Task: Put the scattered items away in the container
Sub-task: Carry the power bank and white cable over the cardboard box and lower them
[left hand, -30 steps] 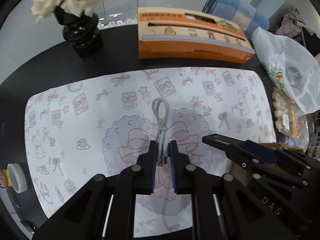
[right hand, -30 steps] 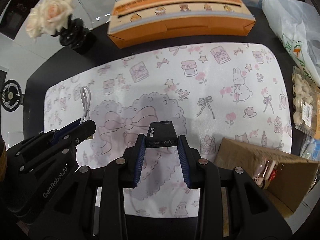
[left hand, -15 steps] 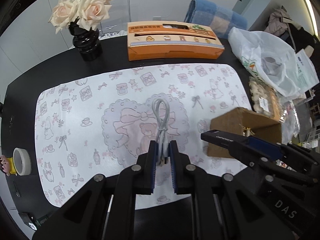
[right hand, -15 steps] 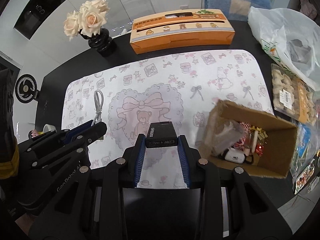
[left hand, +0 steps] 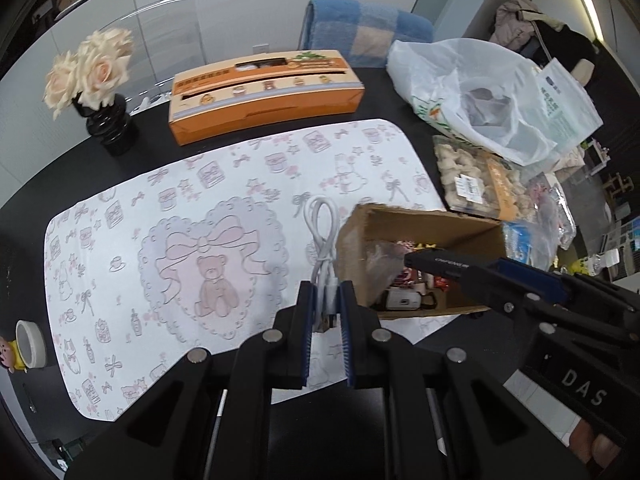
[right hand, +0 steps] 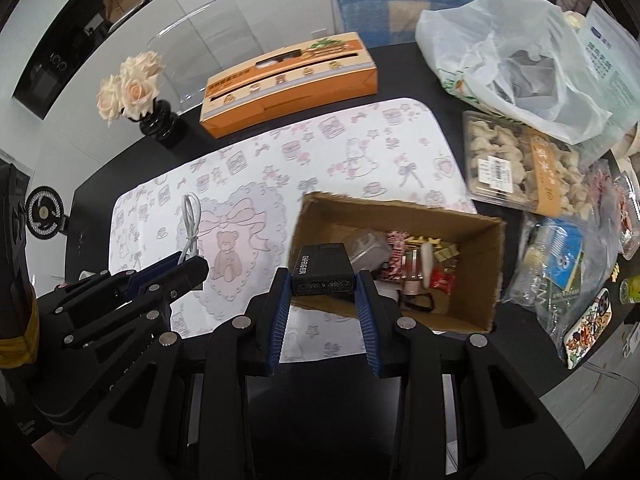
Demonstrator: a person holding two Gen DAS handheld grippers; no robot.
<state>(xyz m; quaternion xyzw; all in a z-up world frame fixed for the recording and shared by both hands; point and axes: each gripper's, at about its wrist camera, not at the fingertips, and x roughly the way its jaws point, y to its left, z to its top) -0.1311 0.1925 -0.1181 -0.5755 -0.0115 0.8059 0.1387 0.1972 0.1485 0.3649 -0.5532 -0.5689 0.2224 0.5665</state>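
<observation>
My left gripper (left hand: 326,292) is shut on a coiled white cable (left hand: 320,232), held in the air just left of the open cardboard box (left hand: 472,224). My right gripper (right hand: 322,280) is shut on a small black rectangular device (right hand: 322,266), hanging over the near left corner of the cardboard box (right hand: 490,264). Inside the box lie several small things: wrapped sweets, a clear packet, a white gadget. In the left wrist view the right gripper (left hand: 424,262) reaches over the box with the black device (left hand: 440,262). The right wrist view shows the left gripper (right hand: 188,264) and its white cable (right hand: 191,224) at the left.
A patterned white mat (left hand: 200,208) covers the black table (left hand: 132,160). An orange carton (left hand: 264,92) and a black vase of roses (left hand: 108,120) stand at the back. Plastic bags (left hand: 492,108) and a food tray (left hand: 472,184) crowd the right side. A tape roll (left hand: 28,340) sits at the left edge.
Both grippers have risen and moved right with their loads. The cardboard box has come into full view, and the black device is now over its near left corner.
</observation>
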